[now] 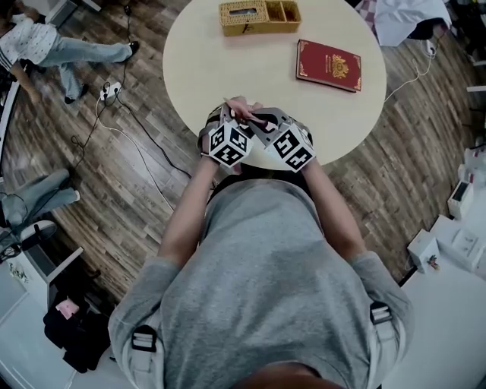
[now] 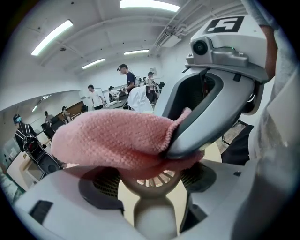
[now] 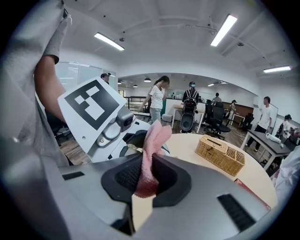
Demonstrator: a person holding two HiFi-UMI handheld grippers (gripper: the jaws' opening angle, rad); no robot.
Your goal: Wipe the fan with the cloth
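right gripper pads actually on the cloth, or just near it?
Touching. The right gripper view shows the pink cloth pinched between the right gripper's two black pads, with no gap on either side.

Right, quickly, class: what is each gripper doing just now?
The left gripper is closed on the fan.
The right gripper is closed on the cloth.

The pink cloth (image 2: 112, 140) looks knitted, nubbly and matt, the beige fan (image 2: 153, 216) smooth plastic, the table (image 1: 228, 76) smooth matt, and the basket (image 1: 260, 17) at its twelve o'clock woven wicker.
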